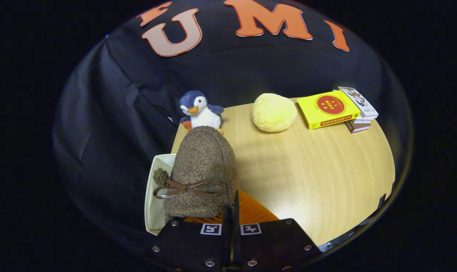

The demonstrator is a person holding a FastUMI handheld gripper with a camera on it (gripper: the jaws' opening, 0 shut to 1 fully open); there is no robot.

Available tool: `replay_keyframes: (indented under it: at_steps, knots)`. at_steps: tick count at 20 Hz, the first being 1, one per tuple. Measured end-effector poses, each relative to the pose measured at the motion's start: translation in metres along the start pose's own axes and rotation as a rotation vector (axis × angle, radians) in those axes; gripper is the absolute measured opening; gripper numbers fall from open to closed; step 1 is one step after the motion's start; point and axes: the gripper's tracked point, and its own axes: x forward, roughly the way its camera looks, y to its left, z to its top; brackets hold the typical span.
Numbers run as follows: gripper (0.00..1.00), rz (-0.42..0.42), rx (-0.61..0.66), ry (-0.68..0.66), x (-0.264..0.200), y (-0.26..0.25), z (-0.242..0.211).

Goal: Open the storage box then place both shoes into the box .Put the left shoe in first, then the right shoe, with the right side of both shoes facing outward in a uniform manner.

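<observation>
- shoe point(203, 170): held in the gripper point(231, 219), fingers pinched together on its rim, above the storage box point(156, 189).
- risk: thin grip lets it twist and land facing wrong.

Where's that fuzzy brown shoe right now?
The brown shoe hangs just ahead of the gripper, clamped in its fingers, over the white storage box at the table's edge.

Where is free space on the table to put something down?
Free: the wide bare table ahead of the shut gripper, bordered by yellow cushion and book stack beyond. Crowded: brown fuzzy shoe, storage box, toy penguin.
</observation>
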Motion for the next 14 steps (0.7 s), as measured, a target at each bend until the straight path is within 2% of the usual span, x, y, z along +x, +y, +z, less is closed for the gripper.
replay_keyframes:
  at_steps: [4, 11, 14]
  knots:
    - [0.04, 0.012, -0.034, 0.027, 0.013, 0.044, -0.008]
    - [0.04, -0.041, -0.076, 0.100, 0.054, 0.055, -0.045]
    - [0.04, -0.089, -0.105, 0.129, 0.072, 0.049, -0.060]
